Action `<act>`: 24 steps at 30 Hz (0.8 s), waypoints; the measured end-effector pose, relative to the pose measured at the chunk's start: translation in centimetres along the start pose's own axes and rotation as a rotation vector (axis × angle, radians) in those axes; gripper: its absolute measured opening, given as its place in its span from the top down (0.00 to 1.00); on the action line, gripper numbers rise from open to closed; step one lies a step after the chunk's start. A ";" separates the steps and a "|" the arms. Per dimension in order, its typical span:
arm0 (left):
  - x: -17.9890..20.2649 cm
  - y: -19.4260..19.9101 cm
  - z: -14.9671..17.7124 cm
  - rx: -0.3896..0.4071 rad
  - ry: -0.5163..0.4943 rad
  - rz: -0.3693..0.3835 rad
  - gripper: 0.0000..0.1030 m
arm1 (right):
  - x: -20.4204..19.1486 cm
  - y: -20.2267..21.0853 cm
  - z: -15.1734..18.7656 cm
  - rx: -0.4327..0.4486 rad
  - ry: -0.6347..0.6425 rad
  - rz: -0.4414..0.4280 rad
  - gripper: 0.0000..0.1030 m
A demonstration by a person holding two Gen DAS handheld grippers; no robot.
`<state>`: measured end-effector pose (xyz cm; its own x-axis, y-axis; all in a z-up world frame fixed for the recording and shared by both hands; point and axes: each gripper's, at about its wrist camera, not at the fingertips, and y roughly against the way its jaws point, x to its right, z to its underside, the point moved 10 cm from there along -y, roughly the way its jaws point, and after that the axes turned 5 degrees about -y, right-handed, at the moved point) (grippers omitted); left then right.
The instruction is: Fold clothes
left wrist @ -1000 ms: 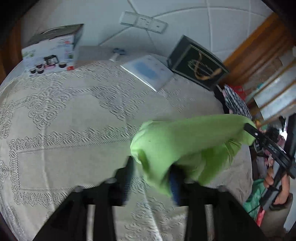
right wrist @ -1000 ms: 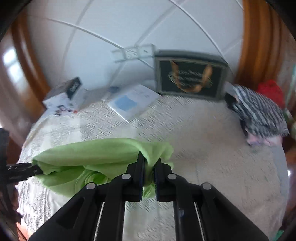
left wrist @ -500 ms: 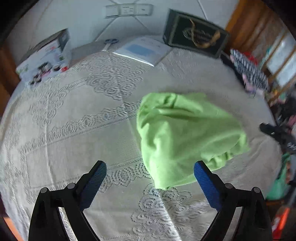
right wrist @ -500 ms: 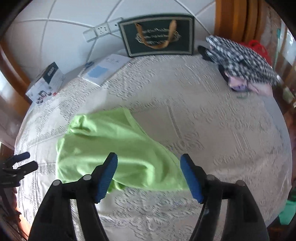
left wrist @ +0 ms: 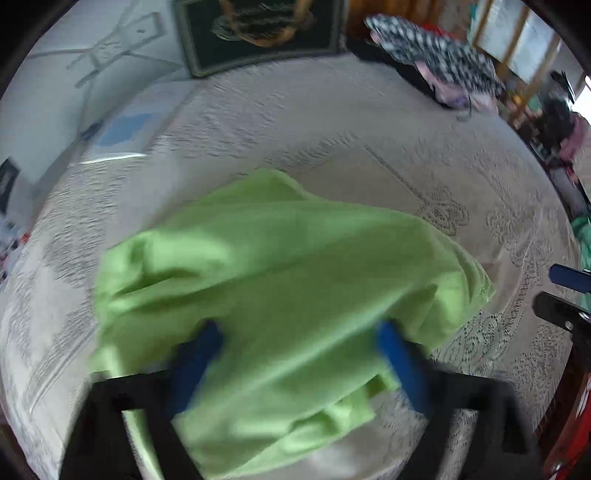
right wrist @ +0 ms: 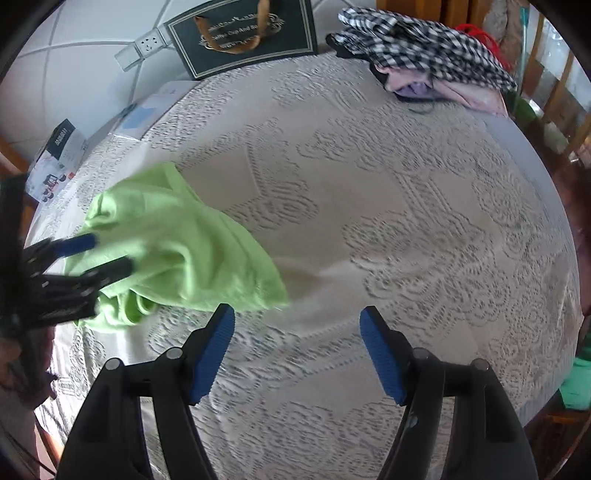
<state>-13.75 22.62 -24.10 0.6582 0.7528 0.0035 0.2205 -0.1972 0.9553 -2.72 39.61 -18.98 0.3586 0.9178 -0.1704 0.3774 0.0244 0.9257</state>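
Note:
A lime green garment [left wrist: 280,266] lies crumpled on the lace-covered table [right wrist: 406,221]. In the left wrist view my left gripper [left wrist: 303,354] is open, its blue fingers [left wrist: 207,347] wide apart at the garment's near edge, with cloth bunched between and partly over them. The right wrist view shows the same garment [right wrist: 177,247] at the left, with the left gripper [right wrist: 94,254] reaching into it from the left edge. My right gripper [right wrist: 295,325] stands open and holds nothing, its left pad just short of the garment's right corner. It also shows at the right rim [left wrist: 565,291].
A dark gift bag [right wrist: 243,33] stands at the back against the tiled wall. A pile of checked and pink clothes [right wrist: 428,62] sits at the back right. A white booklet [right wrist: 147,110] and a printed box [right wrist: 59,158] lie at the back left.
Both grippers let go of the lifted garment, which dropped onto the table. Since then my left gripper has pushed forward into its near edge, and my right gripper has shifted to the right of it.

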 end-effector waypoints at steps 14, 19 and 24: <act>-21.5 15.1 9.5 0.224 0.562 -0.206 0.86 | -4.8 -0.7 -1.2 0.007 0.108 -0.093 0.32; -26.6 15.0 16.7 0.174 0.694 -0.267 0.85 | -9.3 -1.4 -0.9 -0.007 0.173 -0.135 0.32; -26.2 13.2 18.9 0.150 0.702 -0.183 0.32 | -12.4 -2.2 -0.9 -0.022 0.211 -0.136 0.25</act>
<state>-14.45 -11.55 -17.17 -0.0023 0.9964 0.0842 0.4117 -0.0758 0.9082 -8.75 28.56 -18.57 0.1191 0.9677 -0.2221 0.3903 0.1600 0.9067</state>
